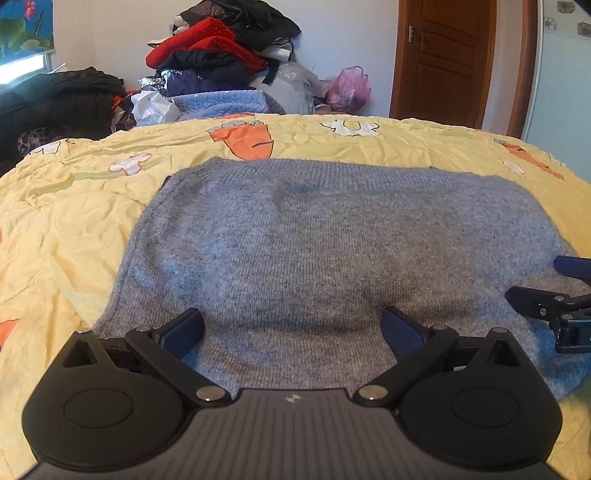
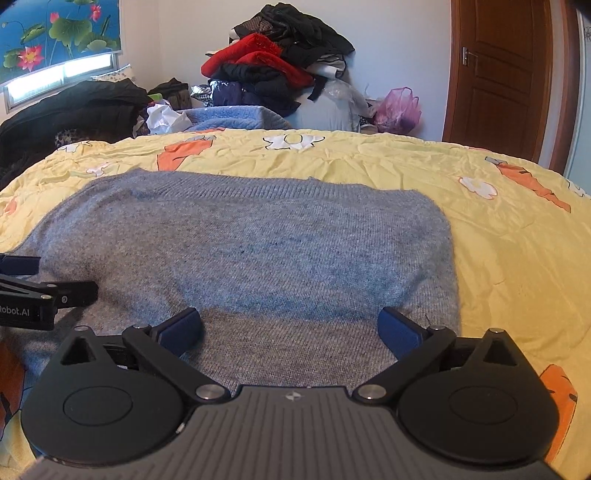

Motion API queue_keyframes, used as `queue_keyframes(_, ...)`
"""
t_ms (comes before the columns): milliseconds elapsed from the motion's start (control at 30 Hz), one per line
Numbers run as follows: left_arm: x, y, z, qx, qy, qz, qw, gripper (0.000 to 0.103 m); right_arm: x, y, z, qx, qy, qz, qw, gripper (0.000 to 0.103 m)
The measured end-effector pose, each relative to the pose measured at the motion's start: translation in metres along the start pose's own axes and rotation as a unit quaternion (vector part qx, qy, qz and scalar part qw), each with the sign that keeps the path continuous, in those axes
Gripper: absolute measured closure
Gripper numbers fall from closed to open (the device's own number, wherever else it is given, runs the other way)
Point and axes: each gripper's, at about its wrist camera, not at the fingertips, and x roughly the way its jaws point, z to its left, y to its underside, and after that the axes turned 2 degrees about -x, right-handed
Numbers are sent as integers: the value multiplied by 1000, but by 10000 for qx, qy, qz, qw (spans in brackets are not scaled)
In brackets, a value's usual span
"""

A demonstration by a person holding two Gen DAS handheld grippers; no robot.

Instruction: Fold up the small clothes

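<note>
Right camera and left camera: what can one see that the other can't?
Only the right camera shows the lotus flower picture clearly, and the left gripper from the side. Only the left camera shows the right gripper from the side. Both show the grey sweater lying on the yellow blanket, the clothes pile, the pink bag and the brown door. Both grippers are open, holding nothing.

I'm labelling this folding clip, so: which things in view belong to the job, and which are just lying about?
Part of the job:
- grey knit sweater, spread on the yellow bedspread
- left gripper, open
- right gripper, open

Just lying about:
- pile of clothes
- pink plastic bag
- black coat
- wooden door
</note>
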Motion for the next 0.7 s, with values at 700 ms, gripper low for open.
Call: queue_keyframes(700,-76,79,141,-4863,2469,53,8382,0,-108,85,-93,4476,-1760,263,8763,6)
